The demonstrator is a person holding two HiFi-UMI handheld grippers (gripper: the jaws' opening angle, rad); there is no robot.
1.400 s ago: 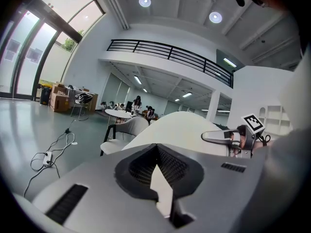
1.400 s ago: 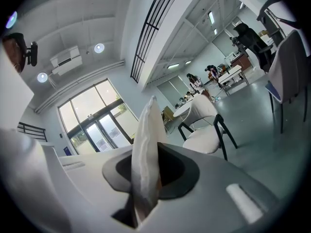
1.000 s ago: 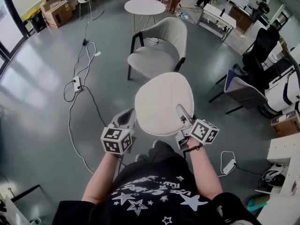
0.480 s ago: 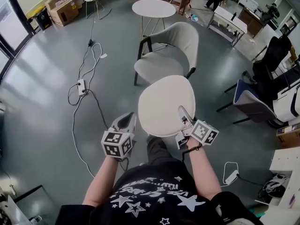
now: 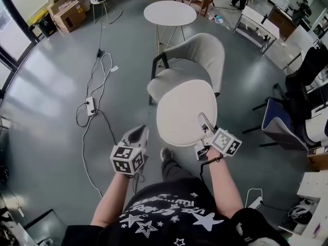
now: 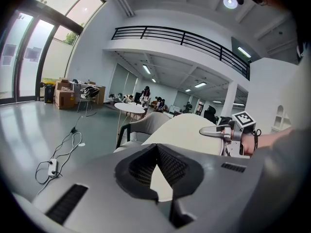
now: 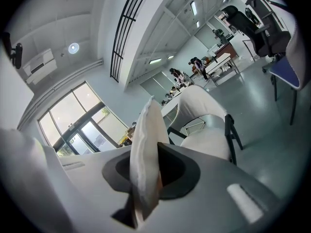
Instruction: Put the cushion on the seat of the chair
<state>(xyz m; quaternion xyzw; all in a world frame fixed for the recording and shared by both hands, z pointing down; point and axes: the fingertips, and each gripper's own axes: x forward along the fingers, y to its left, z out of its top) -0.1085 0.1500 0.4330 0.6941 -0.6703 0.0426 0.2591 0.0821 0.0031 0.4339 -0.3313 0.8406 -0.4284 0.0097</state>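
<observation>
Hanging in mid-air just short of the chair, the round cream fabric cushion (image 5: 184, 109) is pinched at its near edge by the right gripper (image 5: 202, 121), whose jaws are clamped on it. The left gripper (image 5: 140, 131) hovers just beside it, jaws together on nothing. Ahead stands the pale grey upholstered armchair (image 5: 207, 53), its seat (image 5: 166, 83) bare. The carry looks nearly done, and lowering and release remain.

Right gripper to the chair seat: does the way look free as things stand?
Probably yes. The right gripper, its fingers shut on the cushion, points toward the chair; the bare seat lies just ahead, and nothing stands between.
</observation>
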